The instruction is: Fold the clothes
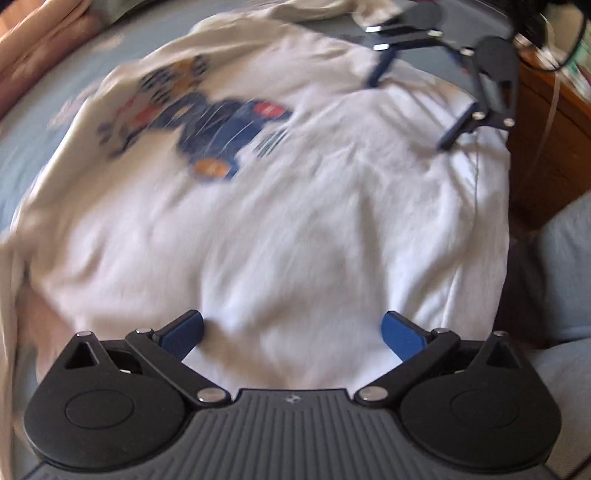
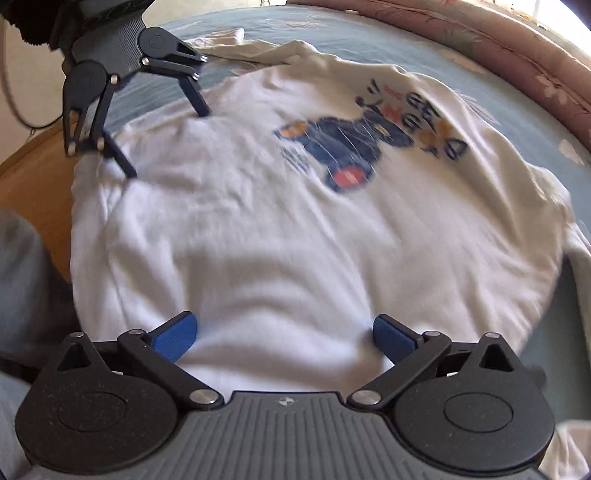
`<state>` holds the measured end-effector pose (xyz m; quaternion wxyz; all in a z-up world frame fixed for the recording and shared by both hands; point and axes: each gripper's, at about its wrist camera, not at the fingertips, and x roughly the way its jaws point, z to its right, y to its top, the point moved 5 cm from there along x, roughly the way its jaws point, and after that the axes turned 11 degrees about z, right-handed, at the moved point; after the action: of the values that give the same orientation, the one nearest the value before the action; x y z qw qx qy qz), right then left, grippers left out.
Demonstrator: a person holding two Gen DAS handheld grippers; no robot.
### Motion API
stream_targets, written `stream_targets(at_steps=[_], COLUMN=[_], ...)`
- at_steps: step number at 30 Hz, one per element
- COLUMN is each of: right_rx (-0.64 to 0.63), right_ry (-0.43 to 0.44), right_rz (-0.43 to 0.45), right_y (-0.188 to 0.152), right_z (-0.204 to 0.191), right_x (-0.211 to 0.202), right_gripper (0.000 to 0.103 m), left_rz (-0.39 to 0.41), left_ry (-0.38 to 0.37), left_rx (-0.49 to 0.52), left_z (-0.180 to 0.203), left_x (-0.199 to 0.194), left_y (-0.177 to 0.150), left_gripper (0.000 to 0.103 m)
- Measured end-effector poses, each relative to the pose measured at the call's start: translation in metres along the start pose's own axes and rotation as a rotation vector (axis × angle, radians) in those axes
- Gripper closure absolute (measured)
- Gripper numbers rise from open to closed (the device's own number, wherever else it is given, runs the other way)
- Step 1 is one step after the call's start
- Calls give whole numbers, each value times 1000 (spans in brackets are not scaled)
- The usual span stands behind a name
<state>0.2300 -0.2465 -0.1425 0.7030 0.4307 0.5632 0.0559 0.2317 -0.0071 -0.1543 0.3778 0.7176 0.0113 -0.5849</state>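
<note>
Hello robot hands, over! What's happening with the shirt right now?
Left gripper open, right gripper open, both low at the hem. White T-shirt spread print-up on the blue bedspread, unfolded, wrinkled. Nothing lying on it.

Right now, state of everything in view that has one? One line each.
white T-shirt: spread print-up on the blue bedsheet, wrinkled, not yet folded.
left gripper: open, fingers down over the shirt's near edge.
right gripper: open, fingers down over the same edge, further along.
pink floral quilt: bunched along the far side of the bed.
</note>
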Motion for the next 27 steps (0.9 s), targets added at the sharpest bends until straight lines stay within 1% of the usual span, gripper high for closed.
stream_targets(at_steps=[1, 2, 4, 5, 6, 10, 11, 13, 14, 16, 17, 18, 20, 22, 23, 24, 25, 27], right_rx=[-8, -24, -10, -7, -32, -36, -37, -39, -47, -31, -19, -32, -54, -18, 4, -1, 9, 29], right_ry=[-2, -3, 3, 7, 11, -7, 5, 31, 49, 72, 77, 67, 47, 15, -6, -28, -37, -63], right_rz=[-14, -39, -68, -84, -103, -46, -17, 38, 51, 35, 22, 31, 48, 52, 45, 30, 15, -6], right_y=[-8, -15, -20, -21, -18, 9, 18, 35, 40, 40, 36, 26, 8, -8, -15, -18, -18, -11], right_z=[3, 5, 12, 15, 15, 7, 2, -8, -13, -16, -16, -15, -12, -4, 0, 1, 3, 7], right_x=[-8, -13, -20, -23, -21, -17, -11, 2, 11, 24, 27, 21, 9, -6, -12, -16, -18, -17], right_gripper=[0, 0, 0, 0, 0, 0, 0, 0, 0, 0, 0, 0, 0, 0, 0, 0, 0, 0], left_rz=[-11, -29, -69, -85, -83, 37, 69, 71, 70, 46, 33, 34, 1, -41, -53, -64, -63, -27], left_ry=[8, 13, 20, 34, 56, 63, 64, 46, 36, 44, 56, 57, 79, 104, 117, 129, 156, 236], left_rx=[-18, -18, -9, -2, 20, 63, 73, 34, 12, -12, -28, -52, -117, -203, -243, -283, -306, -327], left_z=[-2, -3, -4, -5, -6, 7, 11, 16, 19, 23, 21, 18, 10, 2, -2, -7, -13, -29], left_x=[-5, -7, -11, -11, -11, -5, -4, 10, 18, 24, 23, 18, 7, -3, -8, -12, -16, -24], left_y=[-8, -10, -10, -7, -1, 36, 45, 52, 55, 48, 39, 29, 9, -6, -8, -9, -7, 4], left_gripper=[0, 0, 1, 1, 2, 3, 2, 2, 2, 2, 2, 1, 1, 1, 1, 1, 1, 2])
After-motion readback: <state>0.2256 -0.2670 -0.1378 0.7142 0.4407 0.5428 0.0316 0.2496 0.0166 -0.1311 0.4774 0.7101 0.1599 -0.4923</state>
